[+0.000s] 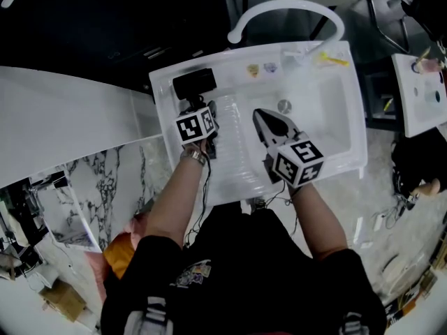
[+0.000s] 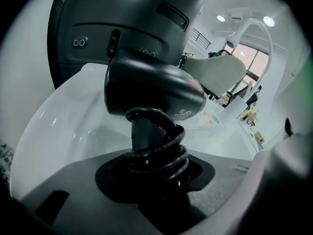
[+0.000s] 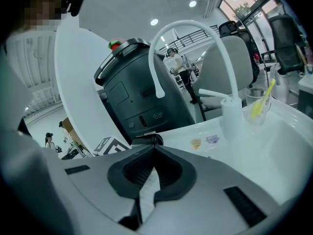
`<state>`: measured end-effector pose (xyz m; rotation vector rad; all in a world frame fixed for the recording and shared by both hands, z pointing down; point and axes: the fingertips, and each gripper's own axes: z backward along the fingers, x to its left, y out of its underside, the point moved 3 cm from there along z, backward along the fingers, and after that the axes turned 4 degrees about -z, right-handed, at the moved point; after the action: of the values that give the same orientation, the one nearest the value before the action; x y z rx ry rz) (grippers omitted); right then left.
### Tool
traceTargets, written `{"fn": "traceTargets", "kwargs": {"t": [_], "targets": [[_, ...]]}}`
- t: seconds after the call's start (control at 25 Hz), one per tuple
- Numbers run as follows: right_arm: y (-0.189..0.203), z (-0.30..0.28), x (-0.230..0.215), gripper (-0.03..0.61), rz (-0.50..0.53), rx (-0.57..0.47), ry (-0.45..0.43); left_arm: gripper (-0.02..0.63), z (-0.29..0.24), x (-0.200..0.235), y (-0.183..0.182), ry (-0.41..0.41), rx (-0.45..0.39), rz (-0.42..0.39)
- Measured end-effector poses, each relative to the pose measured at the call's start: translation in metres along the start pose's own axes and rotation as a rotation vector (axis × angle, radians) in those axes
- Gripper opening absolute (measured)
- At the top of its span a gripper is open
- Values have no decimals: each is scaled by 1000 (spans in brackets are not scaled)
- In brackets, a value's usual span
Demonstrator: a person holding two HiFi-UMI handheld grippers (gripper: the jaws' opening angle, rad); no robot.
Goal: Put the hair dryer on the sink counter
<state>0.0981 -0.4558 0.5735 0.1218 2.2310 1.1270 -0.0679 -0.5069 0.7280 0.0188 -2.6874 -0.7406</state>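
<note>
Left rear corner of the sink counter (image 1: 162, 117): the hair dryer (image 1: 194, 84) sits here, black barrel lying crosswise over the rim, well apart from the basin (image 1: 314, 117).

- The left gripper (image 2: 154, 173) is clamped on the dryer's handle. The cord (image 2: 161, 148) is coiled round that handle, so the jaws stand fairly wide, pressing on coil and handle together.
- Gripping the wrapped handle likely keeps the cord bundled and the barrel level, which suits setting it down flat.
- I cannot tell whether the barrel touches the counter or hangs just above it. White surface shows close under it in the left gripper view.
- Judgement: the placing is at or near its end, and the release is not yet done.

Centre, over the basin's left slope: the right gripper (image 3: 154, 150).

- Its jaws are together with nothing between them.
- It looks parked clear of the left corner, giving the loaded hand room. No part in the carry that I can see.

Rear edge, moving right:

- two small stickers (image 1: 261, 68) on the ledge
- the drain (image 1: 283, 106) just below them in the basin
- the white arched faucet (image 1: 286, 5)

Right rear corner: a clear cup (image 3: 257, 102) holding something yellow. It is far from the dryer, so there is no crowding.
</note>
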Motion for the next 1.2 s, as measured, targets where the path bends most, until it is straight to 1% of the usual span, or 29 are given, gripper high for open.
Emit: {"fn": "traceTargets", "kwargs": {"t": [0.24,0.4,0.48,0.56,0.68,0.84,1.04,1.12,1.16,1.2], "targets": [[0,10,4,-2,3,-7,4,205,-1,0,0,-26,-3,-9],[4,21,5,-2,3,-8,12,232,4,-1,-4,-32,-33,-4],[5,27,6,-2,3,-13,15,247,11,-2,-10,-47,-80,-7],[5,33,7,-2,5,-18,15,279,22,-3,-19,-68,-138,-35],[5,44,10,-2,3,-30,11,287,42,-5,-29,-85,-202,-75],[6,61,17,-2,10,-43,1,287,73,-9,-28,-92,-256,-77],[3,83,31,-2,48,-67,-32,287,120,-20,-22,-88,-338,-90],[4,99,37,-2,59,-81,-45,263,141,-30,-11,-83,-363,-98],[6,108,40,-2,64,-88,-50,214,153,-35,-4,-85,-377,-103],[8,117,43,-2,69,-93,-55,145,165,-40,3,-92,-398,-110]]}}
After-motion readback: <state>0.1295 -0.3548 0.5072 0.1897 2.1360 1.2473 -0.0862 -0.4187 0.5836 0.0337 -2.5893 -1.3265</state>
